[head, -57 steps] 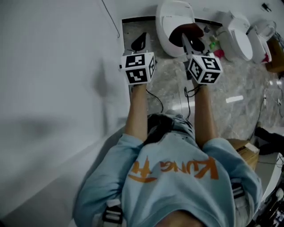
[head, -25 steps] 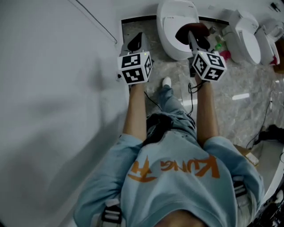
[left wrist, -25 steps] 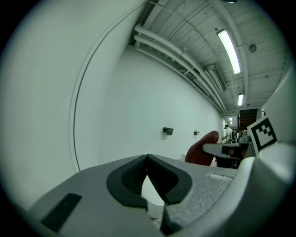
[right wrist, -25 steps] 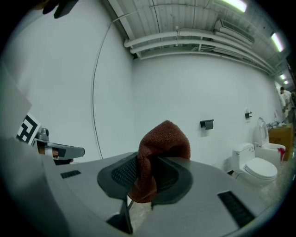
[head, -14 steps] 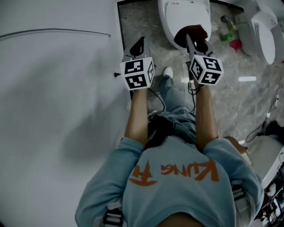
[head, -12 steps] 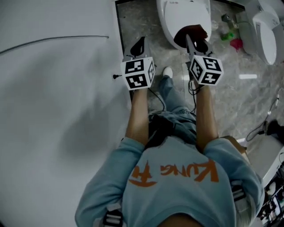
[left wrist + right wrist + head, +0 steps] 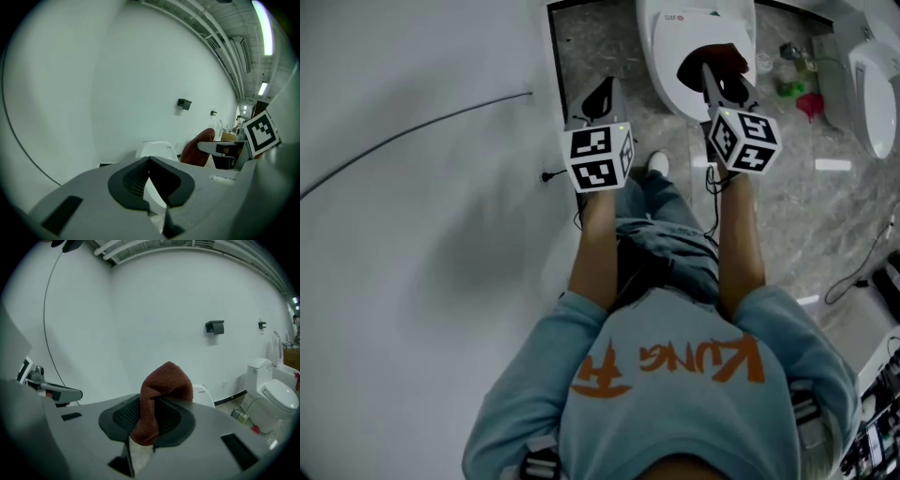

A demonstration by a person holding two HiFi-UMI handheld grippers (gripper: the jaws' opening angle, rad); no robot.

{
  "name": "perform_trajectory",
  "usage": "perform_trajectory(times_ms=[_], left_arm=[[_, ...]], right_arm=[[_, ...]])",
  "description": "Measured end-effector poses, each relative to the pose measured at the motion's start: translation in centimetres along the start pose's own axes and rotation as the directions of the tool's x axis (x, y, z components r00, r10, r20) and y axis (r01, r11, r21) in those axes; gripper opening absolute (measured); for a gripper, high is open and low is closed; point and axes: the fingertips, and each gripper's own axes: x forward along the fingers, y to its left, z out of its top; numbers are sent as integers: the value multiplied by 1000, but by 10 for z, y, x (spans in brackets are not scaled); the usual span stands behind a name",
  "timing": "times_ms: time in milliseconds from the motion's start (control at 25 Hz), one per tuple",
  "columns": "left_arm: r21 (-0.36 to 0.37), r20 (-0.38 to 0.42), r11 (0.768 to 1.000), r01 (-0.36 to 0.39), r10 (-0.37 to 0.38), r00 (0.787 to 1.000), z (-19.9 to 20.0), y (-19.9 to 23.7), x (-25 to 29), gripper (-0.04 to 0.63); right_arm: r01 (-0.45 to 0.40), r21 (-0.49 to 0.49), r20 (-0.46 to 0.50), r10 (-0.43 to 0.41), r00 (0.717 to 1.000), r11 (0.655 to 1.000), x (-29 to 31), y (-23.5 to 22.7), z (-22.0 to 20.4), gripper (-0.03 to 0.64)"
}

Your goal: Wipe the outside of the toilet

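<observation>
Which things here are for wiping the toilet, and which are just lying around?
For the job: the toilet in front, the reddish-brown cloth, the right gripper clamped on it.
Lying about: the second toilet, a small green item, a pink item, a dark cable on the floor.

Inventory, as we count it:

- Toilets: two, the near toilet (image 7: 670, 47) and a second toilet (image 7: 874, 89) at the right edge.
- Grippers: two, the left gripper (image 7: 605, 91) and the right gripper (image 7: 710, 73).
- Marker cubes: two, the left cube (image 7: 600, 157) and the right cube (image 7: 742, 141).
- Cloth (image 7: 727, 54): one, reddish-brown.
- Dark wall boxes: two, the larger box (image 7: 214, 326) and the smaller box (image 7: 262, 325).
- Wall cable (image 7: 412, 141): one.
- Ceiling lights: two, the long strip (image 7: 265, 23) and the short strip (image 7: 262, 88).
- White shoe (image 7: 657, 164): one showing.
- Small floor items between the toilets: three, the green item (image 7: 787, 89), the pink item (image 7: 811, 101) and the clear item (image 7: 789, 52). We cannot tell what kind they are.
- Person (image 7: 675, 375): one.
</observation>
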Motion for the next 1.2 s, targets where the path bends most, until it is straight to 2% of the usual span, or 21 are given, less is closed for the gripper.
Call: perform_trajectory(times_ms=[200,440,720,1200], left_arm=[[-26,-8,999,-26,25,1000,-1,29,14,-5],[-55,-34,998,-22,21,999,-19,48,51,-5],[-93,-141,996,7,-20,990,-78,94,104,-5],[-72,-263,993,89,-105,959,-149,130,180,-5]], right_arm=[[-35,-2,-20,35,999,999,29,16,-7,77],[-20,6,-69,21,997,1000,63,18,-28,77],[7,33,-145,-2,989,999,123,28,-93,77],[35,167,-235,5,972,985,199,47,-199,77]])
